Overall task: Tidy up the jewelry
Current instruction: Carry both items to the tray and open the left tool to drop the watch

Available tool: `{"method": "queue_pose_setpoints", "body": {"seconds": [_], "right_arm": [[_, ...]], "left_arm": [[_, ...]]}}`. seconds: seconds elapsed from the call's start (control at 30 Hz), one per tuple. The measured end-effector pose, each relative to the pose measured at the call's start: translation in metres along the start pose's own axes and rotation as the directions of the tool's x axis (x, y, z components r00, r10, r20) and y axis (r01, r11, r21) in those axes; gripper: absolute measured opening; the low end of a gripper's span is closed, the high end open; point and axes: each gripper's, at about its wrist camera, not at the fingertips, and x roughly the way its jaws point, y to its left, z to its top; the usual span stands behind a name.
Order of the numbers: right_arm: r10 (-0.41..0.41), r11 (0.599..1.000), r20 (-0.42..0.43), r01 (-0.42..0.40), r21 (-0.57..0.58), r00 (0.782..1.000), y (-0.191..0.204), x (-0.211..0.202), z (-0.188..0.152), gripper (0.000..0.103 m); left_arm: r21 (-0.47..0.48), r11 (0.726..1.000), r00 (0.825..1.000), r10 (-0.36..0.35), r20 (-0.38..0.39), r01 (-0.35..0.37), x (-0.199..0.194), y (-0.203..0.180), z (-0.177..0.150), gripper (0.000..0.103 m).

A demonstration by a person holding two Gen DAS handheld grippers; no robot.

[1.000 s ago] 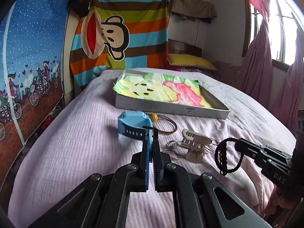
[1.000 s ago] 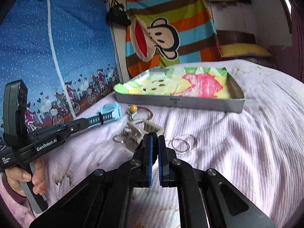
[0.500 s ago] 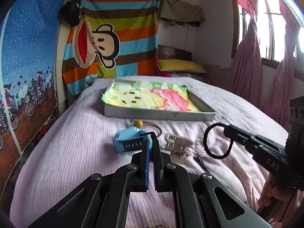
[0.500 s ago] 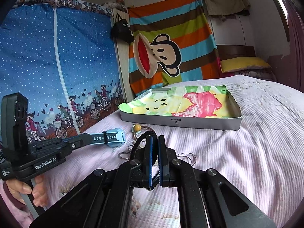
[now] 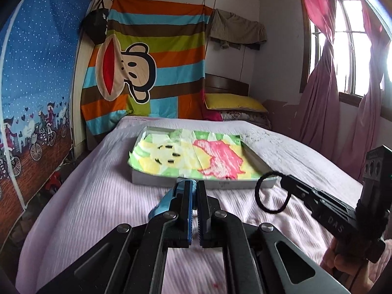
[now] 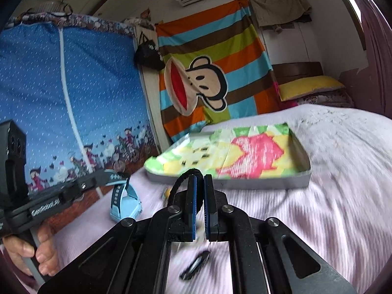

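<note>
My left gripper [image 5: 195, 186] is shut on a light blue watch [image 5: 163, 202], held in the air above the pink bed. The same watch [image 6: 125, 201] hangs from that gripper [image 6: 117, 175] in the right wrist view. My right gripper [image 6: 200, 180] is shut on a black hair tie [image 6: 182, 180]; in the left wrist view the hair tie [image 5: 270, 192] dangles as a loop from its tip [image 5: 285, 178]. A shallow grey tray [image 5: 152, 177] lined with a colourful cloth lies just ahead of both grippers, and its front wall [image 6: 257, 183] shows in the right wrist view.
A dark blurred clip [image 6: 196, 264] and a yellow bead [image 6: 167, 192] lie on the bed below the right gripper. A wardrobe cover [image 5: 31, 85] stands at the left, a striped hanging [image 5: 152, 68] behind, a yellow pillow [image 5: 232, 101] at the headboard, curtains [image 5: 323, 93] right.
Both grippers have lifted and moved toward the tray, carrying the watch and the hair tie. The remaining jewelry on the bed has dropped below the left wrist view.
</note>
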Motion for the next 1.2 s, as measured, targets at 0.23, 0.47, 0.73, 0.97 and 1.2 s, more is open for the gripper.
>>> {"method": "queue_pose_setpoints", "body": {"seconds": [0.23,0.47,0.73,0.97,1.2], "right_arm": [[-0.021,0.996,0.003,0.020,0.092,1.000,-0.020,0.039,0.027,0.005],[-0.063,0.982,-0.043,0.070,0.177,0.997,-0.056,0.092,0.033,0.005],[-0.075,0.967,-0.110,0.099,0.233,0.991,-0.081,0.141,0.023,0.005],[-0.084,0.965,-0.186,0.126,0.228,0.979,-0.084,0.167,0.012,0.005],[-0.106,0.963,-0.213,0.154,0.220,0.971,-0.084,0.169,0.006,0.006]], "left_arm": [[-0.005,1.000,0.998,-0.013,0.054,0.014,0.026,-0.001,0.045,0.003],[-0.022,1.000,1.000,-0.012,0.028,0.013,0.079,0.008,0.061,0.004],[-0.084,0.996,0.999,-0.009,-0.039,0.005,0.130,0.026,0.048,0.004],[-0.075,0.997,0.996,-0.018,-0.082,0.012,0.144,0.025,0.033,0.004],[-0.066,0.998,0.995,-0.015,-0.095,0.009,0.141,0.023,0.032,0.007]]}}
